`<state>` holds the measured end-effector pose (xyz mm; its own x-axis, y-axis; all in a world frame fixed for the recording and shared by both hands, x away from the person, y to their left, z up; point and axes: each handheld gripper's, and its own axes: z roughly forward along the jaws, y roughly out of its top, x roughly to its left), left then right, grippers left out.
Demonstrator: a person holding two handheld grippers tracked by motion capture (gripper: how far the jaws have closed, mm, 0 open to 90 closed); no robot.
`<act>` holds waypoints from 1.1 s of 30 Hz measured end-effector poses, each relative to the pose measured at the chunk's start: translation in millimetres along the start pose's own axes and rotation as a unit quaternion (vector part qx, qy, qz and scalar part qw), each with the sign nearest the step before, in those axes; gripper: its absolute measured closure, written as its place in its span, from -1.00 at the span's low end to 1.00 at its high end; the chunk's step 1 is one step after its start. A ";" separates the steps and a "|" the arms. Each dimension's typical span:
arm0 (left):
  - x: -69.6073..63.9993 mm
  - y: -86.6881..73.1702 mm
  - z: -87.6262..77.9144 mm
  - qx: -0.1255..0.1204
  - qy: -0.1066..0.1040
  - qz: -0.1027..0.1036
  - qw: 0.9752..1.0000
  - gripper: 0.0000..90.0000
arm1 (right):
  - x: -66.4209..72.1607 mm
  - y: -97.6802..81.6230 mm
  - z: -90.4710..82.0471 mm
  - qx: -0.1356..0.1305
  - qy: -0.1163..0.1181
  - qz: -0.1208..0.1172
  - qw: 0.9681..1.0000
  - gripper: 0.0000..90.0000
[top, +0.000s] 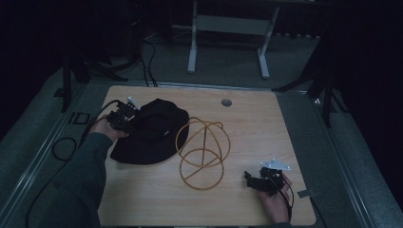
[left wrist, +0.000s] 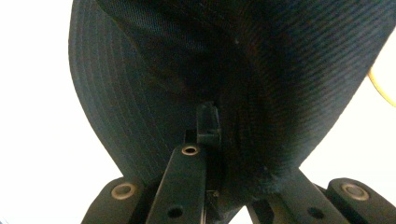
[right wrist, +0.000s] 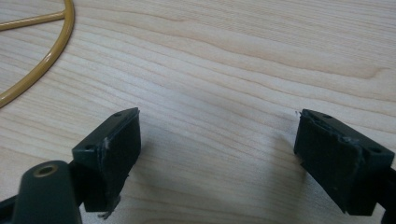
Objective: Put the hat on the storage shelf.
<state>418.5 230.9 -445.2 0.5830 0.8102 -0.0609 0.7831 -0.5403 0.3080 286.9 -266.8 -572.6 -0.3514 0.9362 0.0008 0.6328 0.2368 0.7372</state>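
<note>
A black bucket hat (top: 147,133) lies on the left part of the wooden table (top: 256,123). My left gripper (top: 127,116) is at the hat's far left edge and is shut on its brim. The left gripper view shows the dark fabric (left wrist: 233,70) pinched between the jaws of the left gripper (left wrist: 219,135). A gold wire frame of rings (top: 202,152) stands just right of the hat. Low over the table's front right, my right gripper (top: 252,178) is open. Bare wood lies between the pads of the right gripper (right wrist: 217,140), and the wire frame (right wrist: 42,65) curves past at the upper left.
A round cable hole (top: 226,102) sits near the table's far edge. Black cables (top: 62,147) trail over the floor at the left. A white desk frame (top: 192,47) stands beyond the table. The room around is dark.
</note>
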 end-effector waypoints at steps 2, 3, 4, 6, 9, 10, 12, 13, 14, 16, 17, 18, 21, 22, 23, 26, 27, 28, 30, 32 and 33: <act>-0.1 -1.4 -2.3 -0.005 0.000 -0.002 1.000 0.97 | 0.0 0.0 0.0 0.000 0.000 0.000 1.000 -0.68; 0.0 -1.9 -3.5 -0.008 -0.002 -0.003 1.000 0.97 | 0.0 0.0 0.0 0.000 0.000 0.000 1.000 -0.68; 0.0 -1.9 -3.5 -0.008 -0.002 -0.003 1.000 0.97 | 0.0 0.0 0.0 0.000 0.000 0.000 1.000 -0.68; -0.1 -3.3 -8.0 -0.018 -0.004 -0.005 1.000 0.97 | 0.0 0.0 0.0 0.000 0.000 0.000 1.000 -0.68; -1.0 -4.5 -11.7 -0.026 -0.008 -0.007 1.000 0.97 | 0.1 0.0 0.0 0.000 0.000 0.000 1.000 -0.68; -1.0 -4.5 -11.7 -0.026 -0.008 -0.007 1.000 0.97 | 0.1 0.0 0.0 0.000 0.000 0.000 1.000 -0.68; -1.6 -6.0 -15.2 -0.031 -0.008 -0.003 0.999 0.97 | 0.0 0.0 0.0 0.000 0.000 -0.001 1.000 -0.68; -1.7 -6.6 -16.5 -0.033 -0.007 -0.003 0.999 0.97 | 0.0 0.0 0.0 0.000 0.000 -0.001 1.000 -0.68; -2.1 -7.3 -17.7 -0.036 -0.007 -0.004 0.999 0.97 | 0.0 0.0 0.0 0.000 0.001 -0.001 1.000 -0.68; -1.7 -8.6 -20.5 -0.039 -0.007 -0.002 0.999 0.97 | 0.0 0.0 0.0 0.000 0.001 -0.001 1.000 -0.68; -1.7 -9.4 -21.8 -0.041 -0.008 -0.003 0.999 0.97 | 0.1 0.0 0.0 0.000 0.001 -0.001 1.000 -0.68; -1.7 -10.0 -23.0 -0.041 -0.008 -0.001 0.999 0.97 | 0.1 0.0 0.0 0.000 0.001 -0.001 1.000 -0.67; -1.9 -12.4 -26.7 -0.041 -0.008 0.001 0.999 0.97 | 0.0 0.0 0.0 0.000 0.001 -0.001 1.000 -0.67; -1.9 -12.4 -26.7 -0.041 -0.008 0.001 0.999 0.97 | 0.1 0.0 0.0 0.000 0.001 -0.001 1.000 -0.68; -2.1 -14.1 -29.1 -0.043 -0.006 0.000 0.999 0.97 | 0.1 0.0 0.0 0.000 0.001 -0.001 1.000 -0.68; -1.4 -15.8 -32.0 -0.044 -0.005 -0.001 0.999 0.97 | 0.1 0.0 0.0 0.000 0.001 -0.001 1.000 -0.68; -1.4 -16.4 -33.0 -0.046 -0.004 -0.001 0.999 0.97 | 0.1 -0.1 0.0 0.000 0.001 -0.002 1.000 -0.68; -1.4 -16.4 -33.0 -0.046 -0.004 -0.001 0.999 0.97 | 0.1 -0.1 0.0 0.000 0.001 -0.002 1.000 -0.68; -1.5 -17.7 -36.0 -0.052 -0.006 0.005 0.999 0.96 | 0.1 -0.1 -0.1 0.000 0.002 -0.002 1.000 -0.68; -2.1 -19.0 -38.5 -0.057 -0.010 0.006 0.998 0.97 | 0.1 0.0 -0.1 0.000 0.002 -0.002 1.000 -0.68; -2.1 -19.5 -40.1 -0.059 -0.010 0.010 0.998 0.96 | 0.1 -0.1 -0.1 0.000 0.002 -0.002 1.000 -0.68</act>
<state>393.3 248.9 -413.0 0.6036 0.7940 -0.0731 0.7410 -0.5247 0.4192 286.8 -266.8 -572.6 -0.3558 0.9346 0.0004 0.6315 0.2401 0.7373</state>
